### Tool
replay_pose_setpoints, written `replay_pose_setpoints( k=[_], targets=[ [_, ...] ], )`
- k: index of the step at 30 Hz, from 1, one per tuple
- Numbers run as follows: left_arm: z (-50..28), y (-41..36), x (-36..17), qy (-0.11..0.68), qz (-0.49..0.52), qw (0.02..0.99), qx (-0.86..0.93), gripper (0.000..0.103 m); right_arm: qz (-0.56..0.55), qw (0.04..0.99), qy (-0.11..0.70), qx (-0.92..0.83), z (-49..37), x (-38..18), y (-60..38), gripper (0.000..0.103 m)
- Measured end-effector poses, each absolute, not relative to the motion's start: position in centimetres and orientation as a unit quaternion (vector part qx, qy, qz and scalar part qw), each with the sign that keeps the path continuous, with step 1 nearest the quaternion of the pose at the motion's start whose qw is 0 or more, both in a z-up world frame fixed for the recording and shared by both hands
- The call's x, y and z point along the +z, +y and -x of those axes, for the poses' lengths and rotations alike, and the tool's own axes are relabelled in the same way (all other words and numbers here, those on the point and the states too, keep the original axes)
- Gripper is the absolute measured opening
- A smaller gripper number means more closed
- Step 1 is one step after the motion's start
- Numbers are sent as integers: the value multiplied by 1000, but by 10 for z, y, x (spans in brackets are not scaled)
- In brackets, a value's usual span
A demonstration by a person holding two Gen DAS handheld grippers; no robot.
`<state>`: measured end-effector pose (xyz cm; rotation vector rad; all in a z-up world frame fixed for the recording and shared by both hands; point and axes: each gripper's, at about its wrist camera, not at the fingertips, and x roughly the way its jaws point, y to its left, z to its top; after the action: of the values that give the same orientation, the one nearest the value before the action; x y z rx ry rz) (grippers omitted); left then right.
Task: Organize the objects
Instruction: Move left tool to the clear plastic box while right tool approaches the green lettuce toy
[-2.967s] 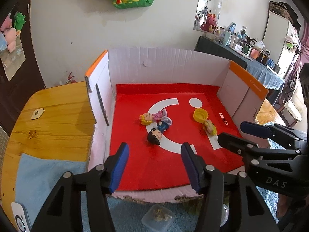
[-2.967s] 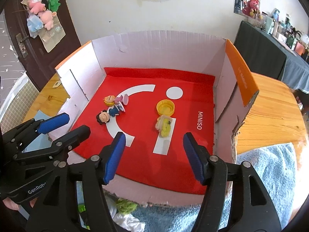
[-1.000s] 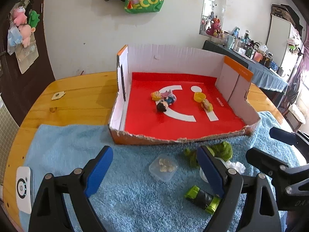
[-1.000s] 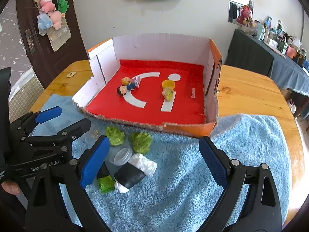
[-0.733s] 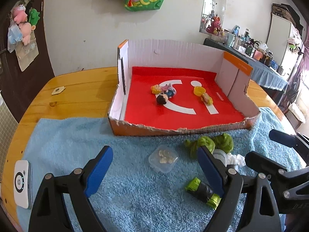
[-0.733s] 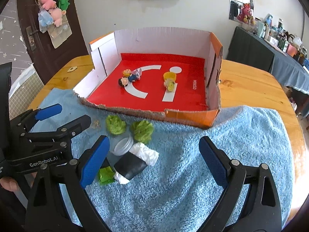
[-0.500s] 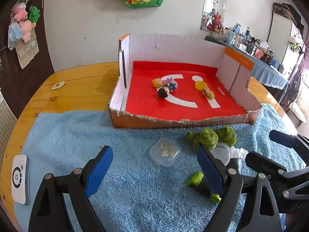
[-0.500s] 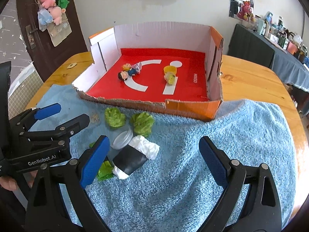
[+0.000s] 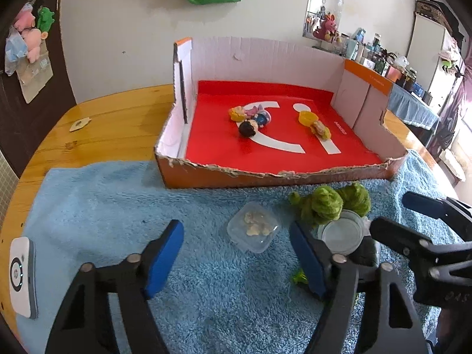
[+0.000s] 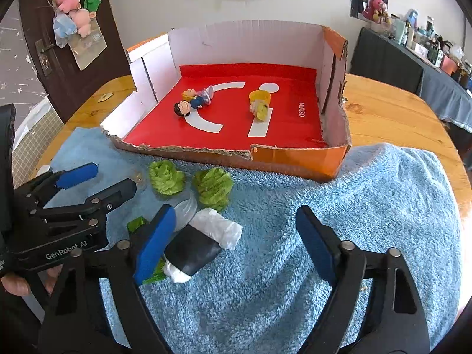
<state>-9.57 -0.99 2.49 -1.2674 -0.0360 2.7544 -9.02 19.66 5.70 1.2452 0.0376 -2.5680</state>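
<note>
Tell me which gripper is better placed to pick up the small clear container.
Left. The small clear container lies just ahead of the left gripper, whose empty fingers are closing; the right gripper sits by the black-and-white roll.

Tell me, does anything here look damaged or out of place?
Yes. The cardboard box has a torn, ragged front edge, cut down low. The toy figures inside it lie toppled on the red floor instead of standing.

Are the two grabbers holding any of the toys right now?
No. The left gripper and right gripper are closing, but only blue towel shows between each pair of fingers.
</note>
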Motion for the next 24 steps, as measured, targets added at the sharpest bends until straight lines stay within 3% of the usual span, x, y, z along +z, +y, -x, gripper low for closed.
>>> replay_pose_setpoints(
  k=[6,14,19,20,24],
  targets=[
    [103,-9,19,-14,427,67,902,61,-438,153,2,-886,101,52,193,60],
    [107,-8,12,-11,433,77,898,57,-445,169,-10,-879,112,49,188,49],
    [108,-7,12,-12,432,80,898,46,-456,183,-20,-871,116,43,186,28],
    [108,-8,13,-15,432,82,898,41,-456,185,-22,-870,116,42,186,27],
    [108,-9,14,-20,430,85,899,41,-458,189,-26,-868,115,43,187,24]
  ],
)
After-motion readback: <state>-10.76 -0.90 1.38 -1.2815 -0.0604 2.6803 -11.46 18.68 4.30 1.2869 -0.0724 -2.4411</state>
